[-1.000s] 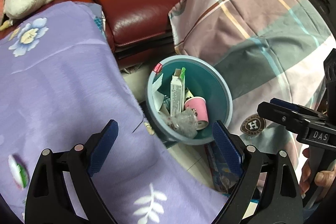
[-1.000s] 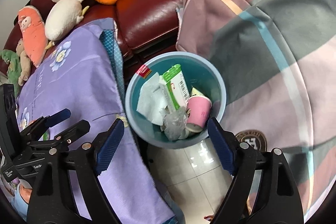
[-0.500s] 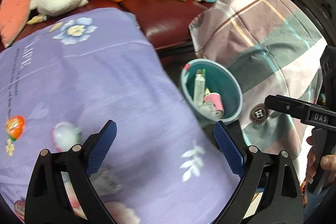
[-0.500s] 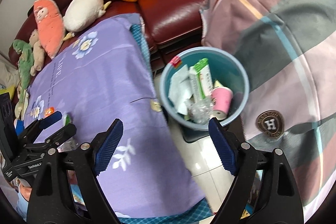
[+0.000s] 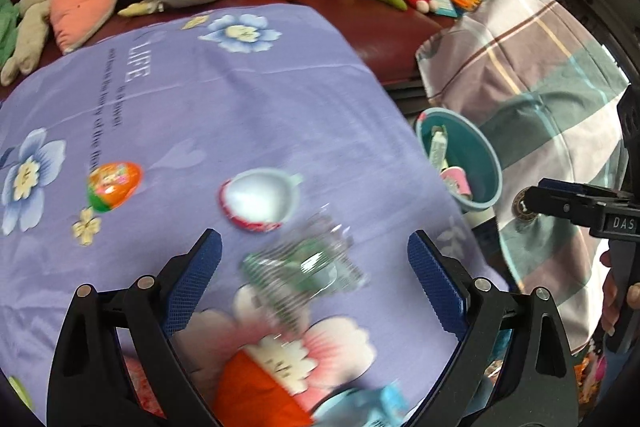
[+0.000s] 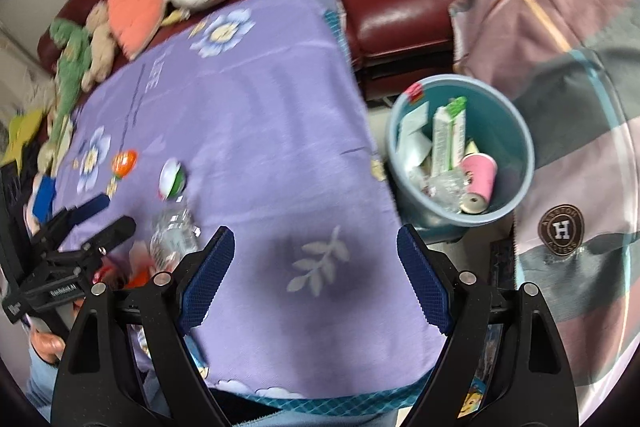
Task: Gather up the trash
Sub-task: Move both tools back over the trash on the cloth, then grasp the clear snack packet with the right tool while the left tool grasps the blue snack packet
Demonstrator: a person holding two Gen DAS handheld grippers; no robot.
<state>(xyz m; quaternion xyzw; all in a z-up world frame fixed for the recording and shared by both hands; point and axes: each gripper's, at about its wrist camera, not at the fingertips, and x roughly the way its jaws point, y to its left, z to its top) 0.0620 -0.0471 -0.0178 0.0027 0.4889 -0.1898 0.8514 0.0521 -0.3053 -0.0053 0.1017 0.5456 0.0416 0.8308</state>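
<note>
Clear crumpled plastic bottle (image 5: 304, 267) lies slantwise between my left gripper (image 5: 314, 283)'s spread fingers, untouched; my right gripper (image 6: 316, 275) gapes too.

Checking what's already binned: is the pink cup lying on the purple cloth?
No, the pink cup lies inside the blue bin with other trash.

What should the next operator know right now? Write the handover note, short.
Left tongs: open, empty, over the crushed clear bottle on the purple cloth.
Right tongs: open, empty, over bare cloth.
Done: blue bin beside the table already holds a carton, a pink cup and wrappers.
Left: the bottle, the white egg half, the orange egg, and blurred items at the near edge.
</note>
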